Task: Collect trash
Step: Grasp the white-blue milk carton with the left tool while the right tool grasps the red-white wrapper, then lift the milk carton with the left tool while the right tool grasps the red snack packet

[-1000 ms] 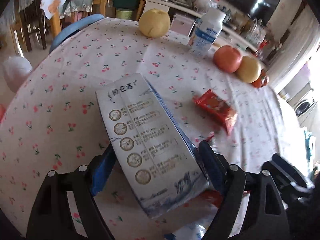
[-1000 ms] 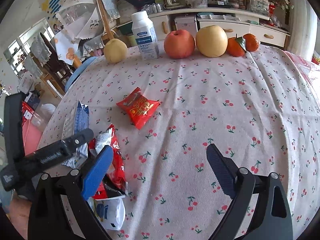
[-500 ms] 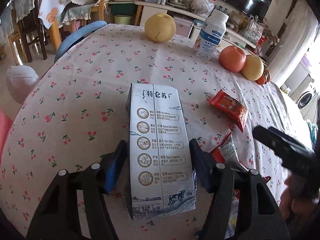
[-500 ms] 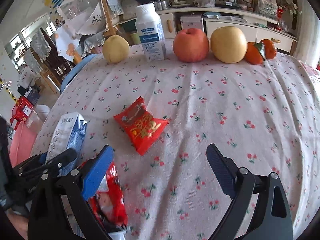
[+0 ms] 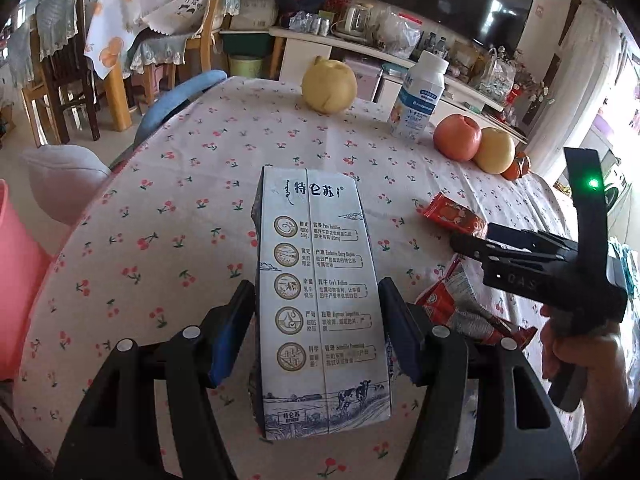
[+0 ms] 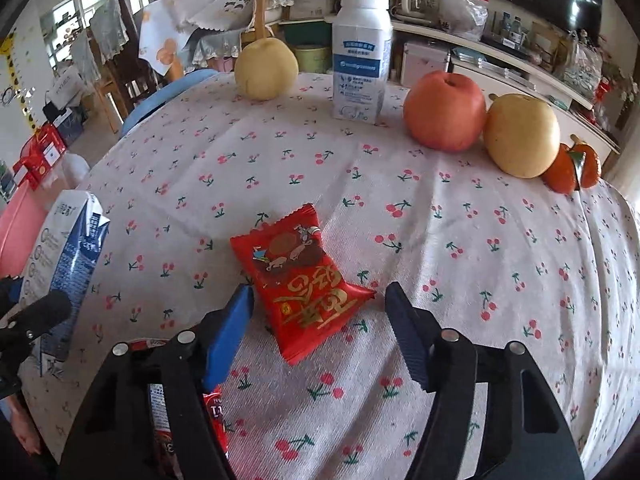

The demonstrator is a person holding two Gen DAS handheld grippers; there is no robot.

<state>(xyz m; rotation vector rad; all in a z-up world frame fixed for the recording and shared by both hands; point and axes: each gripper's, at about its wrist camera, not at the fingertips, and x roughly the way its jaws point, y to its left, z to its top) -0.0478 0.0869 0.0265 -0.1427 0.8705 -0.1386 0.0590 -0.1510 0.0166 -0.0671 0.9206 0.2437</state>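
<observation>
Left gripper (image 5: pixel 316 320) clamps boxy milk carton (image 5: pixel 320 300) — right gripper (image 6: pixel 318 320), jaws closing, straddles crinkly red packet (image 6: pixel 300 280)

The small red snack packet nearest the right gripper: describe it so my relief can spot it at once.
On the round table under the cherry-print white tablecloth, look toward the near edge, in front of the row of fruit. The flat red foil snack packet lies there alone between the open right gripper fingers. Unlike the crumpled red wrapper nearby, it is sealed, with gold lettering.
</observation>
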